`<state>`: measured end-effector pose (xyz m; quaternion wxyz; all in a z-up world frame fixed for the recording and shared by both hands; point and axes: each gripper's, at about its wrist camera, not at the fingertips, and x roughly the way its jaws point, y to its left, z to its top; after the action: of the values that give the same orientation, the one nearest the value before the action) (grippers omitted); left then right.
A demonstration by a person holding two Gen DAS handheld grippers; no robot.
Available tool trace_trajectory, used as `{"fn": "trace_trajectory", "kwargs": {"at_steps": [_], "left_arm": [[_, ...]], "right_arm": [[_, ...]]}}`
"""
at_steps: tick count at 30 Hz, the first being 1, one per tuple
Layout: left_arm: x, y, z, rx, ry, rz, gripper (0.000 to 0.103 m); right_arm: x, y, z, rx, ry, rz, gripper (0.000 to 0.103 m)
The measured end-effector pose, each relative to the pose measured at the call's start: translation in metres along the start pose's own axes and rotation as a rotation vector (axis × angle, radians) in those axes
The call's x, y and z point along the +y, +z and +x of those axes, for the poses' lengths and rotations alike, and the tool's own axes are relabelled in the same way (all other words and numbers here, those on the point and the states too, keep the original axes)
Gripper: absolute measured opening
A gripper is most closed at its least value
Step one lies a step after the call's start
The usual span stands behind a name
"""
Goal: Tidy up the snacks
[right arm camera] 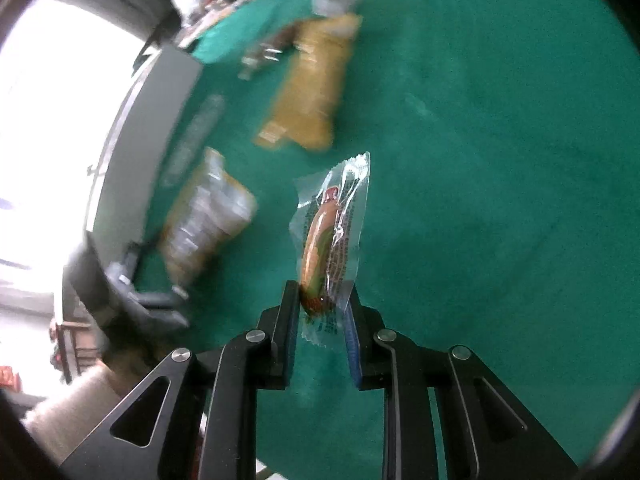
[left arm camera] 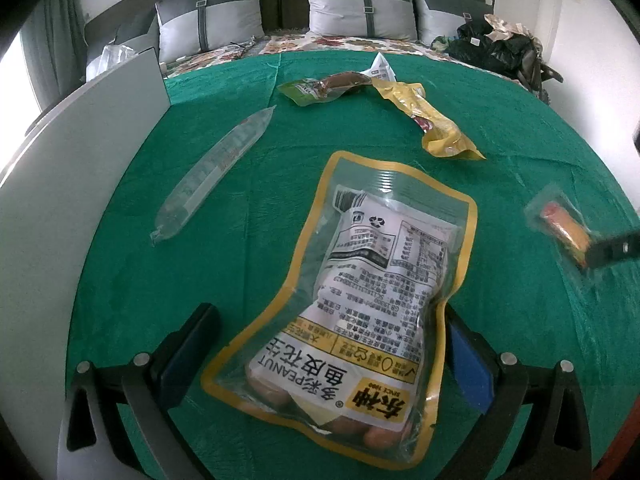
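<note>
My left gripper (left arm camera: 328,344) is open, its fingers on either side of a clear yellow-edged peanut bag (left arm camera: 360,280) that lies on the green cloth (left arm camera: 520,128). My right gripper (right arm camera: 322,304) is shut on a small clear-wrapped snack (right arm camera: 328,240) and holds it above the cloth; it also shows at the right edge of the left wrist view (left arm camera: 564,228). The peanut bag shows blurred in the right wrist view (right arm camera: 204,216). A long clear tube snack (left arm camera: 216,168), a green-wrapped sausage (left arm camera: 324,86) and a crumpled yellow wrapper (left arm camera: 436,124) lie farther back.
A white board or box wall (left arm camera: 80,140) stands along the left of the cloth. A bed with grey pillows (left arm camera: 360,4) and a dark pile of clothes (left arm camera: 500,48) lie behind. A small white packet (left arm camera: 382,66) sits by the sausage.
</note>
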<state>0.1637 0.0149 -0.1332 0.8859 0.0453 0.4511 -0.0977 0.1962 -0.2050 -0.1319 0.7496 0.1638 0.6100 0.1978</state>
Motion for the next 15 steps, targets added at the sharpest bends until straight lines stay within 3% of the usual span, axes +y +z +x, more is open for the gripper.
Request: {"fn": "trace_trajectory", "kwargs": {"at_steps": [3,4,5,7,10,12,15], "left_arm": [[0.0,0.0,0.0,0.0,0.0,0.0,0.103],[0.0,0.0,0.0,0.0,0.0,0.0,0.103],[0.0,0.0,0.0,0.0,0.0,0.0,0.103],[0.0,0.0,0.0,0.0,0.0,0.0,0.103],[0.0,0.0,0.0,0.0,0.0,0.0,0.103],[0.0,-0.001,0.0,-0.001,0.0,0.0,0.103],[0.0,-0.001,0.0,-0.001,0.0,0.0,0.103]], "right_arm": [[-0.024,-0.018,-0.012,-0.118,0.047,0.086,0.03],[-0.029,-0.022,-0.019,-0.175,0.055,0.113,0.04],[-0.033,-0.027,-0.024,-0.226,0.045,0.136,0.064],[-0.038,-0.041,-0.04,-0.38,-0.015,0.192,0.078],[-0.045,-0.046,-0.06,-0.46,-0.117,0.21,0.078],[-0.039,-0.044,-0.073,-0.518,-0.246,0.162,0.078],[-0.029,-0.04,-0.062,-0.501,-0.395,0.106,0.078]]}}
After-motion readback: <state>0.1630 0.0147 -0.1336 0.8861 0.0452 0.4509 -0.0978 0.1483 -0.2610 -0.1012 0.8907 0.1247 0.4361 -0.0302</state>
